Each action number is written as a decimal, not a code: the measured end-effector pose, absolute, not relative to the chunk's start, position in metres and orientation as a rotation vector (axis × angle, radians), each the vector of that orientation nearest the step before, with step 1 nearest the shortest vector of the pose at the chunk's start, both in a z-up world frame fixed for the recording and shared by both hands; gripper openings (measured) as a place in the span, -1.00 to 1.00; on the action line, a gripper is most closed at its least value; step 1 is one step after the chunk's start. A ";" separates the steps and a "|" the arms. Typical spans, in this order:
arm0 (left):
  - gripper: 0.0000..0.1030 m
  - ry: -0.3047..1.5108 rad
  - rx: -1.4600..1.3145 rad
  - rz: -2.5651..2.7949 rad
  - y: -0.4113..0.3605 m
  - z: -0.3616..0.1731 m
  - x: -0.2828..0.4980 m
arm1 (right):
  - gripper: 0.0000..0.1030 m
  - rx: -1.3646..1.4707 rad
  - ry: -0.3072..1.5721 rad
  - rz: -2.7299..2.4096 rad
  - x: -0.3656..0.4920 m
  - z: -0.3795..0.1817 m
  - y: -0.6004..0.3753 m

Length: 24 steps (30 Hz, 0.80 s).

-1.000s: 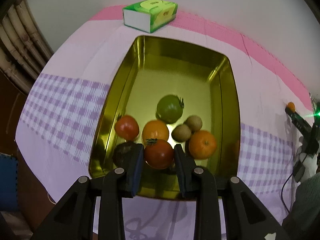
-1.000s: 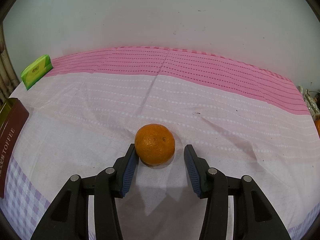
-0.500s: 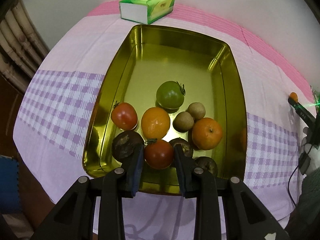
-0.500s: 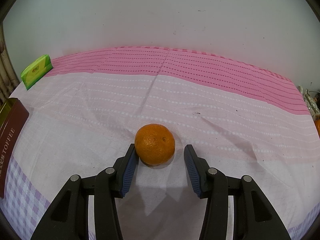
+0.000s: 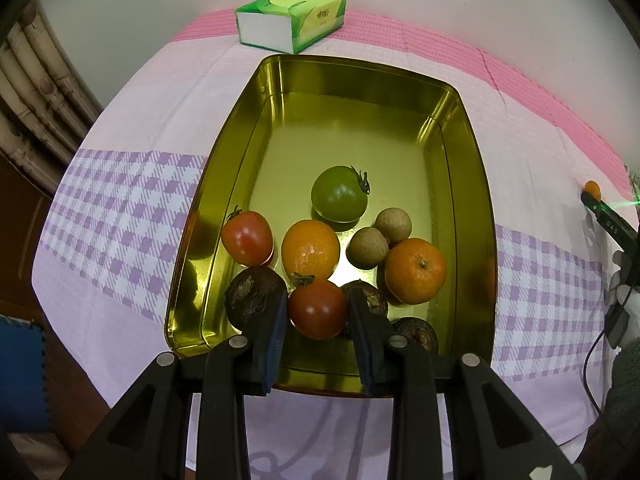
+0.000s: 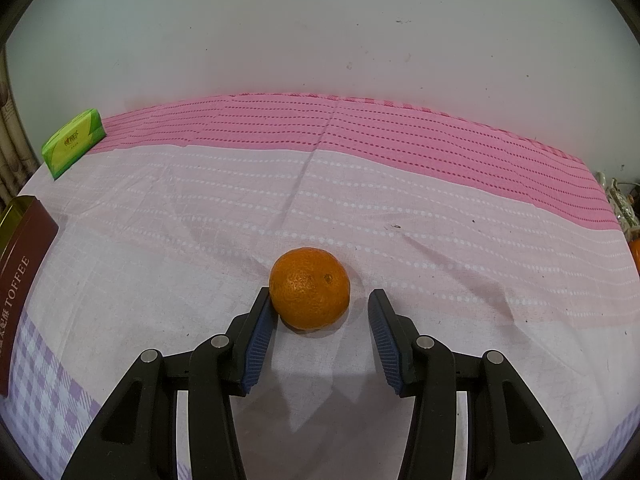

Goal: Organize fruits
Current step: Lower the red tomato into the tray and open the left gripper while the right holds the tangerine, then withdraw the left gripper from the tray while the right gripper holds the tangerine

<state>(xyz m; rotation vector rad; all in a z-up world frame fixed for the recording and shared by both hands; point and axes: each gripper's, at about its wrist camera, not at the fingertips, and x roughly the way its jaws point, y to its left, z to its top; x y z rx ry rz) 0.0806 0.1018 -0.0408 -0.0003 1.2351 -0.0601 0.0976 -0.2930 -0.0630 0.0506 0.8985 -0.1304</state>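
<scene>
Fruits mostly in gold tin tray on tabletop w/ pink, white & purple-check cloth. Left hand-held gripper over near end of tray, clamped on dark red tomato, blue pads pressing both sides.

In tray beyond it:
- red tomato, near left wall
- orange, just behind held tomato
- green tomato, furthest back, stem to right
- two brown round fruits, prob. longans, touching each other
- second orange, right side, touching nearer longan
- dark wrinkled fruits: one left of gripper, one behind right finger, one at near right
- far half of tray bare

Green tissue pack just beyond far end of tray, near wall.

Right hand-held gripper well apart, low over cloth, jaws parted around loose mandarin resting on cloth. Left pad touching or nearly touching fruit; clear gap to right pad. Not gripped.

Brown "TOFFEE" tin side at left edge of right view. Right gripper's tip w/ mandarin also seen small at right edge of left view.
</scene>
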 end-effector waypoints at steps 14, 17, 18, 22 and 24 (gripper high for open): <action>-0.06 1.199 -0.004 -0.082 0.103 -0.032 0.079 | 0.04 0.048 0.900 -0.125 0.097 -0.063 -0.293; -0.02 1.194 -0.001 -0.083 0.106 -0.029 0.078 | 0.04 0.048 0.900 -0.124 0.097 -0.063 -0.293; -0.02 1.194 -0.001 -0.082 0.106 -0.029 0.078 | 0.04 0.048 0.900 -0.124 0.097 -0.063 -0.293; -0.01 1.188 -0.014 -0.082 0.109 -0.026 0.076 | 0.07 0.049 0.901 -0.124 0.097 -0.063 -0.294; 0.05 1.181 -0.016 -0.084 0.111 -0.024 0.075 | 0.12 0.051 0.901 -0.126 0.097 -0.063 -0.293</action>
